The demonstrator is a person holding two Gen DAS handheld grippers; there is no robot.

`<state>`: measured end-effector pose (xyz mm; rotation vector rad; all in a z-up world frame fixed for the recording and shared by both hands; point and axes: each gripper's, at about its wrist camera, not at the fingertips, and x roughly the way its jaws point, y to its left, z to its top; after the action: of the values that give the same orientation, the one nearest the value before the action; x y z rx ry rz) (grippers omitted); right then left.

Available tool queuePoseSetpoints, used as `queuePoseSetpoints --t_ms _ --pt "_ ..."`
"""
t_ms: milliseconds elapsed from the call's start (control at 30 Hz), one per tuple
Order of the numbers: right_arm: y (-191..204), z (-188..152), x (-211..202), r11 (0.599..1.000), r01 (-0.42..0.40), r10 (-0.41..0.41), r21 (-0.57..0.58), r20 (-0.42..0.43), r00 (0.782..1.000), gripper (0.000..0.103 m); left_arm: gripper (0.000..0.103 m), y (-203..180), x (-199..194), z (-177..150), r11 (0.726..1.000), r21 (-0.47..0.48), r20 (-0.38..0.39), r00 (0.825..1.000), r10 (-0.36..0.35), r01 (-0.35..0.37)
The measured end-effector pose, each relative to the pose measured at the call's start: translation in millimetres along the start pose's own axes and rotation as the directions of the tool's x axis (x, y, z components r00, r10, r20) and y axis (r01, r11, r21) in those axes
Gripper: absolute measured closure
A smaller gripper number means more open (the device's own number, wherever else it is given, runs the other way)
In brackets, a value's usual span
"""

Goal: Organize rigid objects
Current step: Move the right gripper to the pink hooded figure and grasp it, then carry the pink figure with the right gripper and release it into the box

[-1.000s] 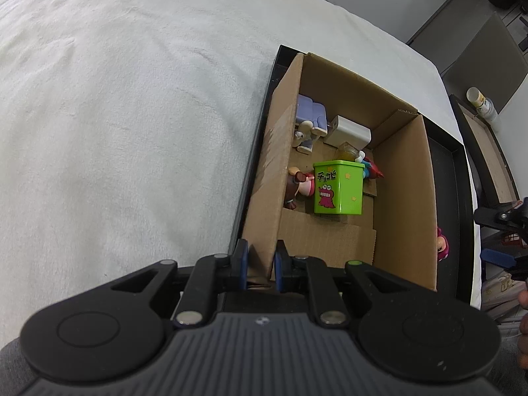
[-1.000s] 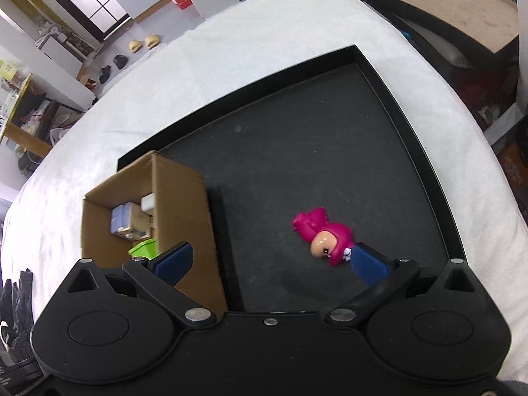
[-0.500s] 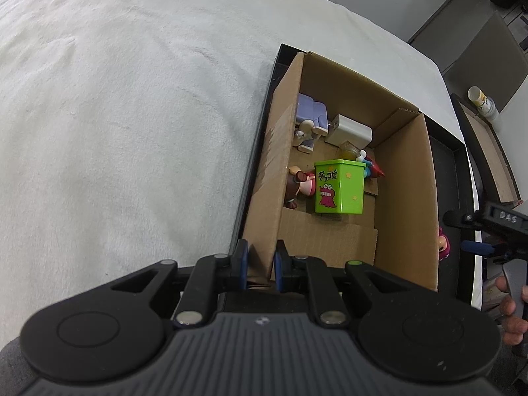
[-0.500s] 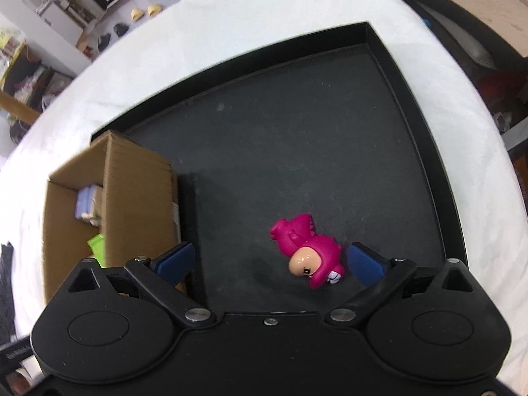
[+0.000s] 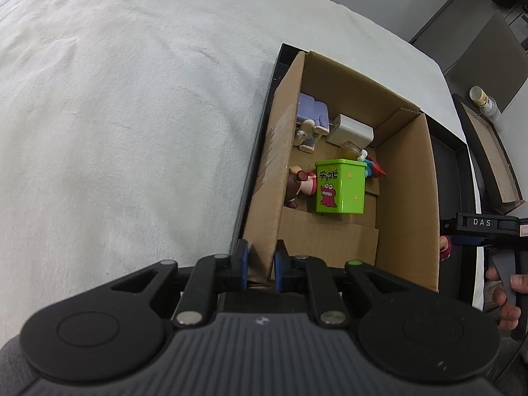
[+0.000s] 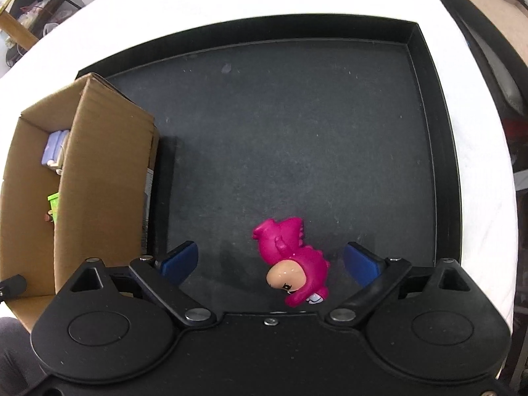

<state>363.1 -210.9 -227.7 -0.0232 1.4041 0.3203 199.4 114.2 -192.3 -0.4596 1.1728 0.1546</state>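
Note:
A pink dinosaur-suit figure [image 6: 292, 259] lies on its side on the black tray [image 6: 297, 132]. My right gripper [image 6: 271, 259] is open, its blue pads on either side of the figure, not touching it. My left gripper [image 5: 259, 265] is shut on the near left wall of the cardboard box [image 5: 406, 204]. The box holds a green tin [image 5: 341, 186], a brown-haired figure [image 5: 298, 183], a purple figure [image 5: 312, 115], a white block [image 5: 351, 128] and other small toys. The box also shows in the right wrist view [image 6: 102, 178], standing on the tray's left side.
The tray sits on a white cloth-covered table [image 5: 115, 115]. A second dark tray with a brown inside [image 5: 491, 161] and a small bottle [image 5: 483, 99] lie beyond the table's right edge. The right gripper and a hand show in the left wrist view [image 5: 485, 227].
My right gripper has moved in over the pink figure, which now lies between its open pads instead of off to the right. My left gripper has kept its hold on the box wall.

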Motion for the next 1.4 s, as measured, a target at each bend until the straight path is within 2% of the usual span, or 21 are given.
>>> queuePoseSetpoints --t_ms 167,233,267,300,433,767,933,1100,1400 --pt "-5.5 -2.6 8.1 0.999 -0.020 0.021 0.026 -0.034 0.999 0.021 0.089 -1.4 0.0 -0.2 1.000 0.001 0.001 1.000 0.004 -0.004" --pt "-6.7 -4.5 13.1 1.000 -0.007 0.008 0.023 -0.050 0.999 0.033 0.089 -1.5 0.3 -0.4 1.000 0.000 0.002 1.000 0.006 -0.006" --pt "-8.3 -6.1 15.1 1.000 -0.003 0.005 0.030 -0.062 0.998 0.050 0.089 -1.6 0.5 -0.6 1.000 0.001 0.002 1.000 0.007 -0.007" --pt "-10.5 -7.7 15.2 0.999 0.002 0.000 0.043 -0.064 0.998 0.061 0.089 -1.7 0.4 -0.7 1.000 0.001 0.004 1.000 0.008 -0.008" --pt "-15.6 -10.8 3.6 0.998 -0.032 0.035 0.061 -0.042 0.998 0.062 0.089 -3.2 0.6 -0.8 1.000 0.003 0.005 1.000 0.012 -0.012" --pt "-13.1 -14.5 -26.7 0.997 -0.055 0.054 0.048 0.027 0.998 0.062 0.089 -4.8 0.0 -1.4 1.000 0.005 0.007 1.000 0.014 -0.014" --pt "-8.5 -9.9 -56.2 0.994 -0.104 0.101 0.042 0.068 0.993 0.062 0.089 -5.2 0.0 -1.7 1.000 0.007 0.010 1.000 0.015 -0.015" --pt "2.5 -7.0 -78.1 0.991 -0.136 0.136 -0.001 0.091 0.987 0.062 0.089 -4.0 -0.4 -2.4 1.000 0.005 0.012 1.000 0.012 -0.012" --pt "34.6 2.3 -107.7 0.986 -0.147 0.157 -0.077 0.137 0.978 0.062 0.089 -1.1 -0.7 -1.3 1.000 0.004 0.009 1.000 0.003 -0.003"
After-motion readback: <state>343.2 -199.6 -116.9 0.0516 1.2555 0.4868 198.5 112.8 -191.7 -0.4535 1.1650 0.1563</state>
